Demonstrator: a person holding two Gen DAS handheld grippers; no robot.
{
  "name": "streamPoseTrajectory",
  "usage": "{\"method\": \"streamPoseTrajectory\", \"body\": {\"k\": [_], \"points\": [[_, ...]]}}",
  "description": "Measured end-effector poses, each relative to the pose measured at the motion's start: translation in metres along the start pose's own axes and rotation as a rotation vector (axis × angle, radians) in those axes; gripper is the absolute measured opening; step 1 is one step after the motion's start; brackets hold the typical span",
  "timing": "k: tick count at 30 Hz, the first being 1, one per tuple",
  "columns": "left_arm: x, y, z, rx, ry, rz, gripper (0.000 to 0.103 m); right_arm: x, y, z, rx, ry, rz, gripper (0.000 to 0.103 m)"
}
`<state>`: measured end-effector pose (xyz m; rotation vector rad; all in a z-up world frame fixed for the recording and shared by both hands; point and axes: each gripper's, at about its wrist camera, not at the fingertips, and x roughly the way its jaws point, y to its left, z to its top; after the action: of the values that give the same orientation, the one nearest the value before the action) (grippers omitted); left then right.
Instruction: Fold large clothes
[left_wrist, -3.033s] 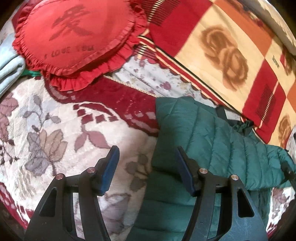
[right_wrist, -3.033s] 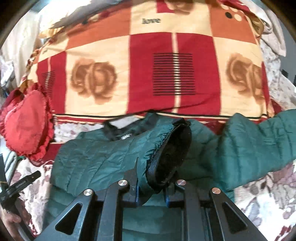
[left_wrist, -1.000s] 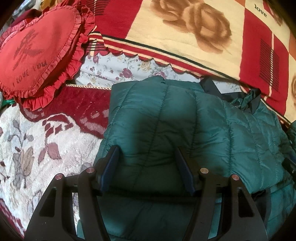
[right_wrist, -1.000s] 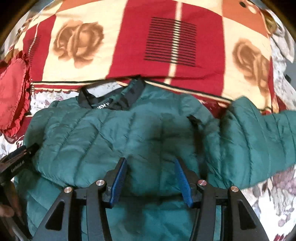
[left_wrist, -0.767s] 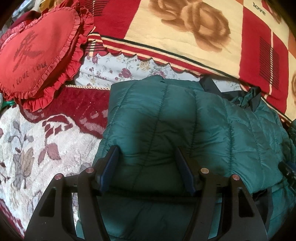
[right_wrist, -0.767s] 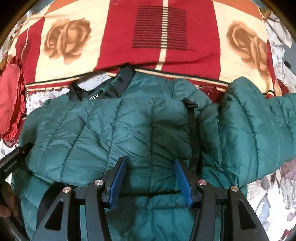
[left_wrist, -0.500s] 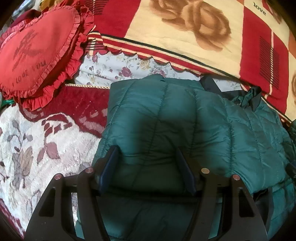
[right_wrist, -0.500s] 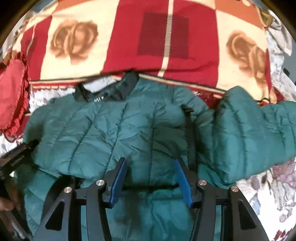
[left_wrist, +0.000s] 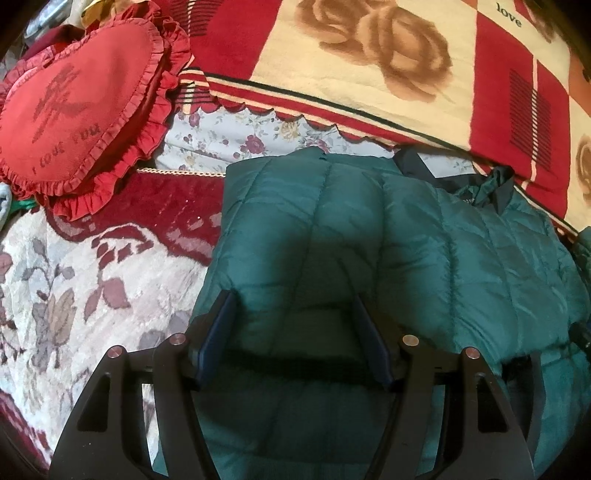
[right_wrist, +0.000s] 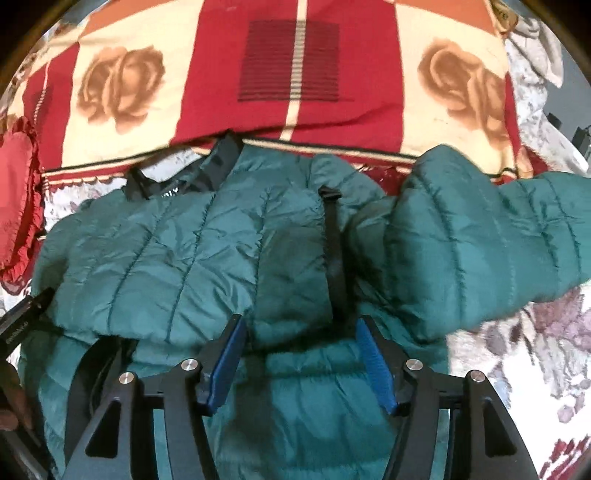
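Green jacket (right_wrist: 192, 258) lies under both hand-held grippers (left_wrist: 291, 314) (right_wrist: 301, 332), jaws spread.

Both wrist views close above, sharing green jacket (left_wrist: 406, 240) (right_wrist: 192, 266).

Rose-patterned blanket (right_wrist: 295, 122), heart cushion (left_wrist: 74, 110), floral bedspread (left_wrist: 74, 295)

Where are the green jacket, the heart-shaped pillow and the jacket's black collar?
green jacket (right_wrist: 177, 266), right wrist view, quilted folded panel.
heart-shaped pillow (left_wrist: 74, 110), left wrist view, red face.
black collar (right_wrist: 221, 158), right wrist view, neck band.
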<state>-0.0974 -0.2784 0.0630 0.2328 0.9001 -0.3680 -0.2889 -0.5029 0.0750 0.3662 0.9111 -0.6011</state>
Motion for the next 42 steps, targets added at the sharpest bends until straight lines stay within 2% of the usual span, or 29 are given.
{"method": "streamPoseTrajectory", "body": {"k": [5,7,14,22,29,39,42], "points": [[-0.019,0.0,-0.01,-0.01,-0.007,-0.017,0.066,-0.025,-0.006,-0.011,-0.005,-0.022,0.025,0.06],[-0.027,-0.004,-0.013,0.002,-0.008,-0.023,0.066,-0.033,-0.008,-0.016,-0.012,-0.024,0.031,0.064],[-0.062,-0.013,-0.022,-0.024,-0.001,-0.132,0.066,-0.055,-0.016,-0.029,-0.009,-0.049,0.04,0.066],[-0.081,-0.031,-0.04,-0.001,0.016,-0.195,0.066,-0.076,-0.053,-0.033,0.028,-0.102,-0.021,0.072],[-0.065,-0.032,-0.061,-0.008,0.063,-0.183,0.066,-0.074,-0.103,-0.031,0.084,-0.113,-0.118,0.072],[-0.06,-0.032,-0.071,-0.008,0.03,-0.178,0.066,-0.063,-0.169,-0.015,0.184,-0.132,-0.21,0.072],[-0.058,-0.035,-0.074,0.007,0.011,-0.163,0.072,-0.062,-0.187,-0.008,0.215,-0.138,-0.233,0.073]]}}
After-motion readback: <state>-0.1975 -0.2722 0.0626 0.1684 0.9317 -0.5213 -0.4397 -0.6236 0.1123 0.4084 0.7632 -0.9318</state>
